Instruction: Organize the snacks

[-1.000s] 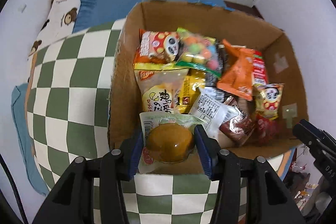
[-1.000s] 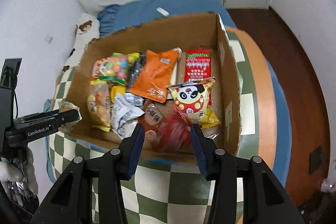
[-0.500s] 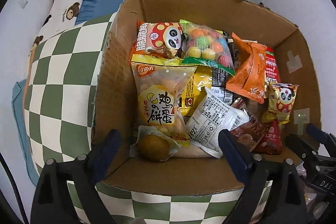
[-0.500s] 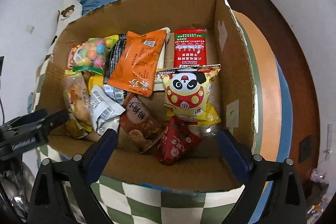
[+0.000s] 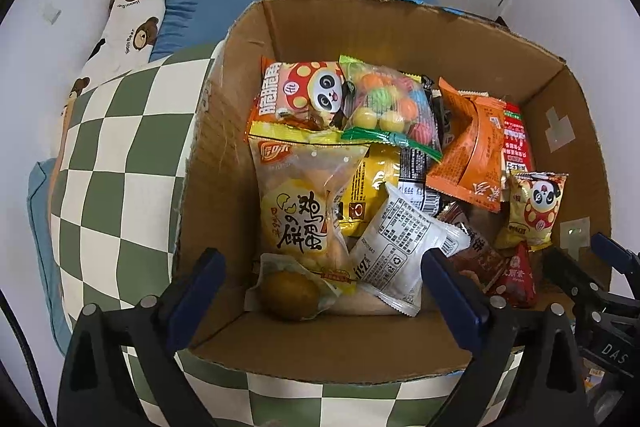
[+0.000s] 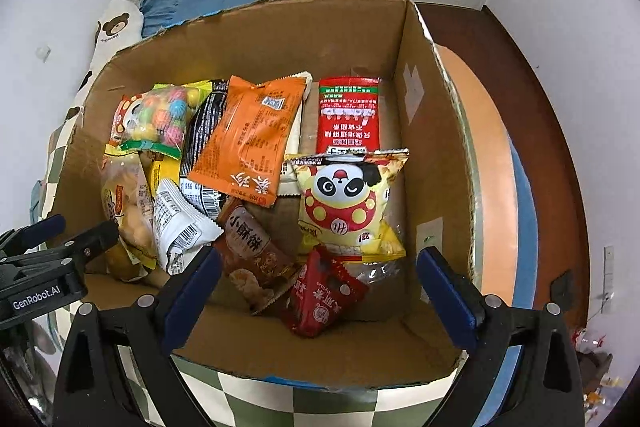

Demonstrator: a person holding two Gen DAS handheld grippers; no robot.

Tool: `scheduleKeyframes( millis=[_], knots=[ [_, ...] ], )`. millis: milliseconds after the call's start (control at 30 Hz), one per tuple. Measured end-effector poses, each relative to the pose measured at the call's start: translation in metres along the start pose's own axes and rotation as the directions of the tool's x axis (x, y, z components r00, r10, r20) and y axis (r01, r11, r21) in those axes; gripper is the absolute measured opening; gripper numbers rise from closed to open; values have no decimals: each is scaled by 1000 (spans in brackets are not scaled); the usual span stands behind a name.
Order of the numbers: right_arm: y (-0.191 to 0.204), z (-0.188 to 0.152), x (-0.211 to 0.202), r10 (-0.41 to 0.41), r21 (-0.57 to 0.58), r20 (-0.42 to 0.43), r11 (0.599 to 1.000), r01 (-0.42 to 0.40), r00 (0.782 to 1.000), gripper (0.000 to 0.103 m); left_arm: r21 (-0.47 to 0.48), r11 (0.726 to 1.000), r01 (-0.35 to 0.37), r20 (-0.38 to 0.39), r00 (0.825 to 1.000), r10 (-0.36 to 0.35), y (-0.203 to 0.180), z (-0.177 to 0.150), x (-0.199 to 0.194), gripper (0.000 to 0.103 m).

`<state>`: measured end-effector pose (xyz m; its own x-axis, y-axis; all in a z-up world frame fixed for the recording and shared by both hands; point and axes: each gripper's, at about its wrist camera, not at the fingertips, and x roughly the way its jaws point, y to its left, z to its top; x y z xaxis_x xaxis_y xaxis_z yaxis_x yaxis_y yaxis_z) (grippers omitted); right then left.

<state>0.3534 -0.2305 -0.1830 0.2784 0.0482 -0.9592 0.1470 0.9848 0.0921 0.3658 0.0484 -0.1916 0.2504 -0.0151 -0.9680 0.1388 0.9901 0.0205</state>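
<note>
Left wrist view: the left gripper (image 5: 322, 281) is opening wide over the cardboard box (image 5: 384, 23), gripping nothing; the wrapped brown bun (image 5: 289, 293) lies free on the box floor at 6 o'clock.

Right wrist view: the right gripper (image 6: 318, 277) spreads apart, empty, above the red triangular packet (image 6: 322, 297) at 6 o'clock.

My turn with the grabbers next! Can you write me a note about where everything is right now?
Left gripper: opening, nothing between its fingers, above the wrapped brown bun lying in the cardboard box.
Right gripper: open, empty, over the red triangular packet.
Done: many snack packets lie loose in the box, which rests on a checkered cushion.
Left: no snacks visible outside the box; check around for stragglers.
</note>
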Motion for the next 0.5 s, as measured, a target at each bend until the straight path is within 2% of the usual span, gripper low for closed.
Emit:
scheduleKeyframes(
  millis=[167, 300, 500],
  knots=[
    [2, -1, -13, -2, -7, 30, 1000, 2, 1000, 100, -10, 1000, 7, 36, 999, -7, 1, -3, -15, 101],
    [4, -6, -34, -1, -18, 79, 1000, 2, 997, 100, -20, 1000, 11, 96, 995, -9, 2, -11, -40, 101],
    [8, -22, -81, -3, -37, 188, 999, 11, 982, 100, 0, 1000, 0, 226, 974, 0, -1, -37, -91, 101]
  ],
)
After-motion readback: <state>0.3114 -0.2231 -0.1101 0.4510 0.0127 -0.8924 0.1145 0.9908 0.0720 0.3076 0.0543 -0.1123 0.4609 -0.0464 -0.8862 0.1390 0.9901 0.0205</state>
